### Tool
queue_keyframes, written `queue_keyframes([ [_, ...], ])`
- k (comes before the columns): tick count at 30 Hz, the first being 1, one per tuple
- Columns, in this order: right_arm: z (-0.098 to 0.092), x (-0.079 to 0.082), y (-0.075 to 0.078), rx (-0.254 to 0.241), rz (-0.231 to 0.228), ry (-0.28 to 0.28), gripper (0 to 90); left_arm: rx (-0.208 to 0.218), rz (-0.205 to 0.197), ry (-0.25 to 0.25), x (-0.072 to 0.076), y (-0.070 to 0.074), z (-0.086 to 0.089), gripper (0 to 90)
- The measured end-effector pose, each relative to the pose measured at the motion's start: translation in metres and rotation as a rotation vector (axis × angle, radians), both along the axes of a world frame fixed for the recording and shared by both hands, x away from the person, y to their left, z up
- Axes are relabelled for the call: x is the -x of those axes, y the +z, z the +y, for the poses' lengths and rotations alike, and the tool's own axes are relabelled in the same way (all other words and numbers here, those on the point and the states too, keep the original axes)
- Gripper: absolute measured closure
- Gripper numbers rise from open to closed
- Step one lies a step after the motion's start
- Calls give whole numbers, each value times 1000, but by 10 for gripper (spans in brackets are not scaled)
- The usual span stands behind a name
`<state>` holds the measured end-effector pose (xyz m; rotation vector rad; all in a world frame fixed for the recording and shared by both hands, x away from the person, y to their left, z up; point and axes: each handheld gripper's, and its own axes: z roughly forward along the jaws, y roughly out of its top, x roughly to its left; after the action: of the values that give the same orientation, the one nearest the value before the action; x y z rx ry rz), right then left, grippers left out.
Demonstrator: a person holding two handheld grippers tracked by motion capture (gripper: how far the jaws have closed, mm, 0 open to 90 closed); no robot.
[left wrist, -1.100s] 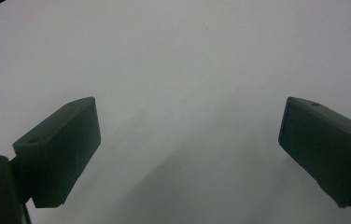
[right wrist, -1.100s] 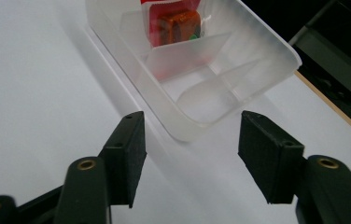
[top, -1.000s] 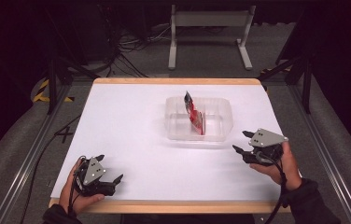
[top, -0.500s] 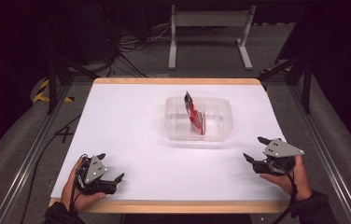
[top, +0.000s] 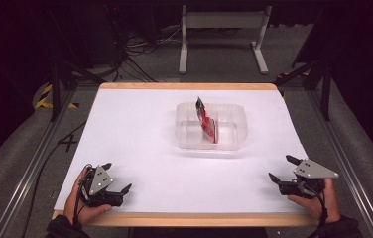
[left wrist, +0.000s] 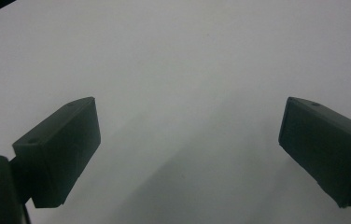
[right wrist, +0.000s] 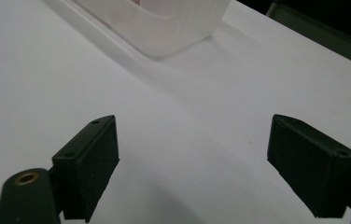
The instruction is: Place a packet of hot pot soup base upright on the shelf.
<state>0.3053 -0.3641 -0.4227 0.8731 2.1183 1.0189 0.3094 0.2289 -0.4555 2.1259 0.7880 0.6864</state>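
Standing upright in clear tray at table centre: red packet, print unreadable. Left gripper near-left, right gripper near-right, both spread wide, empty.

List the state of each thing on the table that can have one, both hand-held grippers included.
Left hand-held gripper: open, holds nothing, low over the table's near left corner.
Right hand-held gripper: open, holds nothing, near the table's right edge, apart from the container.
Clear plastic container: upright, no lid on it, a packet inside.
Red packet: stands on edge in the container, its top above the rim.
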Motion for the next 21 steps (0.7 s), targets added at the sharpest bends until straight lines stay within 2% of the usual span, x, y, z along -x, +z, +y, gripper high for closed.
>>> queue_keyframes([
  [1,-2,2,-1,-15,5,-5,163,0,0,0,0,0,0,62],
  [5,-9,7,-5,-1,-15,-31,153,6,-3,0,0,1,1,61],
  [7,-11,9,-7,-29,-12,-41,153,22,-7,4,0,1,1,62],
  [11,-14,12,-10,-51,-4,-54,152,59,-16,14,0,3,6,61],
  [16,-16,15,-14,-66,-8,-75,159,69,-23,15,0,4,7,61],
  [19,-19,20,-10,-94,-56,-95,181,71,-20,15,0,4,6,61],
  [21,-21,21,-8,-107,-68,-102,178,72,-22,15,0,4,6,61],
])
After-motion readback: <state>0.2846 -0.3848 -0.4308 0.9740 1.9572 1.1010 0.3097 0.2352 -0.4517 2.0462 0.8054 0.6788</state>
